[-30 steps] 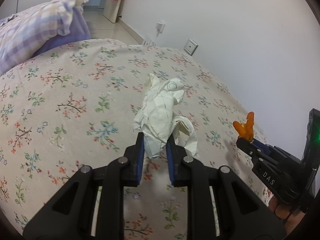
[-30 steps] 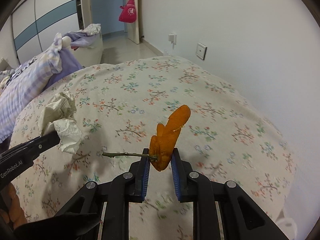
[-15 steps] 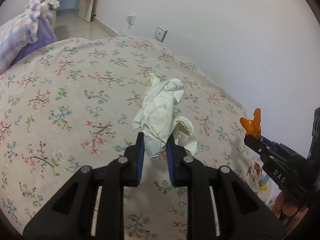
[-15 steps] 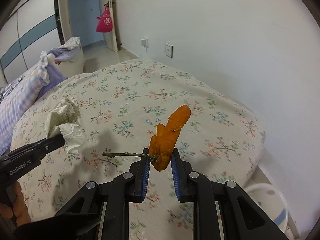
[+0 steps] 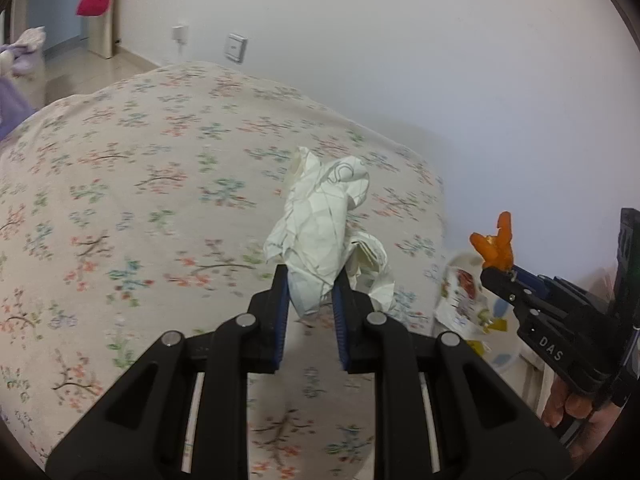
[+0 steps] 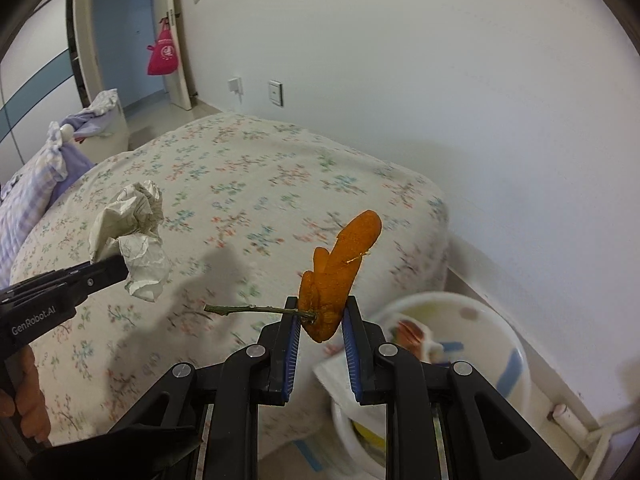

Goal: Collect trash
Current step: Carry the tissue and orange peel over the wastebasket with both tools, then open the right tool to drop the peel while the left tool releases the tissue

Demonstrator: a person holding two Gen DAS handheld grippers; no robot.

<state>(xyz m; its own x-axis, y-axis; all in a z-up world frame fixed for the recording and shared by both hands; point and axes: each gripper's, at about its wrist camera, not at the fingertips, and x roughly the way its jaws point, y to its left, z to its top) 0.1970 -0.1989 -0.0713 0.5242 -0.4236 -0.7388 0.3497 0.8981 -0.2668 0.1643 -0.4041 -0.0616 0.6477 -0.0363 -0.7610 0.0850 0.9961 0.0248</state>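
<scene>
My left gripper point(image 5: 310, 280) is shut on a crumpled white paper point(image 5: 324, 232) and holds it above the floral bed; the paper also shows in the right wrist view point(image 6: 132, 236). My right gripper point(image 6: 320, 312) is shut on an orange peel point(image 6: 340, 268) with a thin green stem point(image 6: 248, 309) sticking out to the left. It also shows in the left wrist view point(image 5: 494, 244) at the right. A white trash bin point(image 6: 460, 308) with wrappers inside stands on the floor past the bed's corner, just right of the right gripper.
The bed point(image 6: 240, 184) with a floral cover fills the left and middle. A white wall point(image 6: 440, 80) runs along its far side. A lilac checked quilt point(image 6: 32, 188) lies at the far left. An open door with a pink bag point(image 6: 162, 54) is at the back.
Both grippers have swung right toward the bed's corner, still holding their loads. The white trash bin has come into view at the lower right.
</scene>
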